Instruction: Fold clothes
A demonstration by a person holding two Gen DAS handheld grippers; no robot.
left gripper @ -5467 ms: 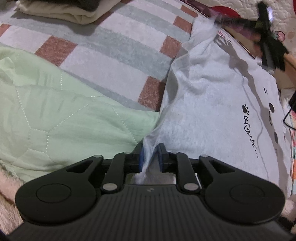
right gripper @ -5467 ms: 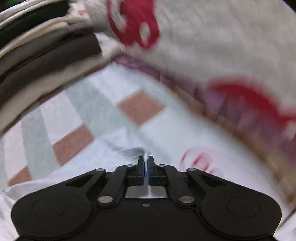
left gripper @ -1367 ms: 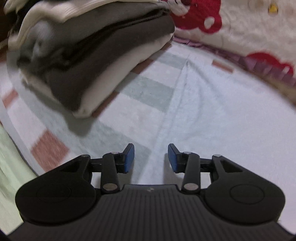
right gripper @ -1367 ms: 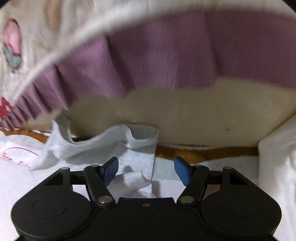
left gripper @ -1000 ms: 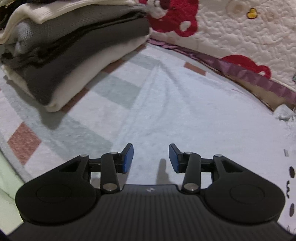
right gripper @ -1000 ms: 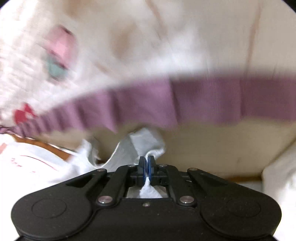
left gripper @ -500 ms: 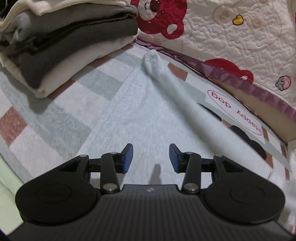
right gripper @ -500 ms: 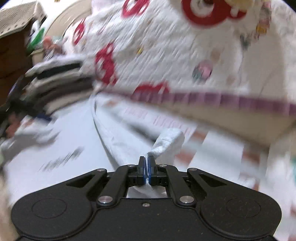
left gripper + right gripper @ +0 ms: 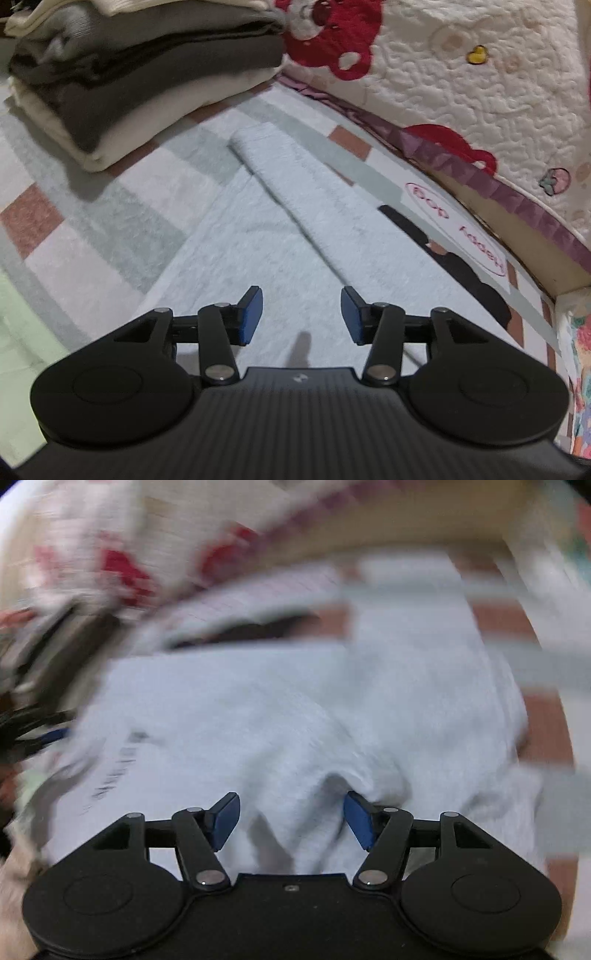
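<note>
Released by the right claw (image 9: 290, 818), now wide, the sleeve (image 9: 295, 184) lies folded; left claw (image 9: 301, 314) wide.

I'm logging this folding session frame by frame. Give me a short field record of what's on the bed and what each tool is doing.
garment: white T-shirt spread flat, one sleeve folded inward
print: pink oval with text, dark shapes
left tool: open, above the shirt, holding nothing
right tool: open over bunched white fabric; view blurred
nearby: stack of folded clothes, checked sheet, bear-print quilt
</note>
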